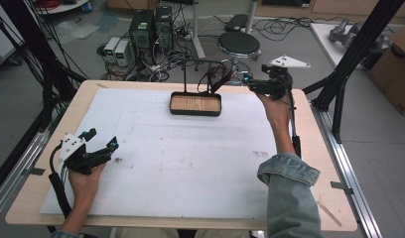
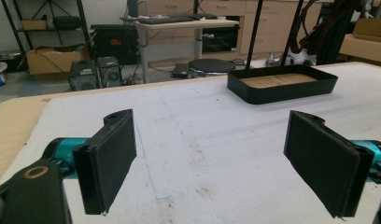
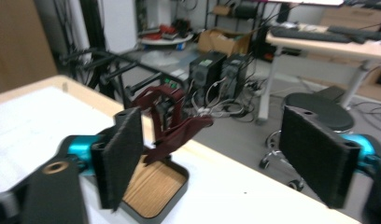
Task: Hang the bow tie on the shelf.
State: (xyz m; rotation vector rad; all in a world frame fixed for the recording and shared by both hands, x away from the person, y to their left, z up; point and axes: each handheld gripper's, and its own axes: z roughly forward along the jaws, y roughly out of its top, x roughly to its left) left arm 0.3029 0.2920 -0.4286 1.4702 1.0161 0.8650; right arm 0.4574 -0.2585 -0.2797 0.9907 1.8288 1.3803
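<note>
White sheeting covers the table (image 1: 200, 163), with computer towers and a stool on the floor beyond. From above, the left hand-held gripper (image 1: 102, 144) rests near the left edge, jaws wide and empty, while the right hand-held gripper (image 1: 246, 82) is raised beside the black tray (image 1: 195, 112), also wide and empty. The right gripper view adds dark red cloth (image 3: 172, 123) draped from a rack above the tray's wooden floor, which carries nothing.
</note>
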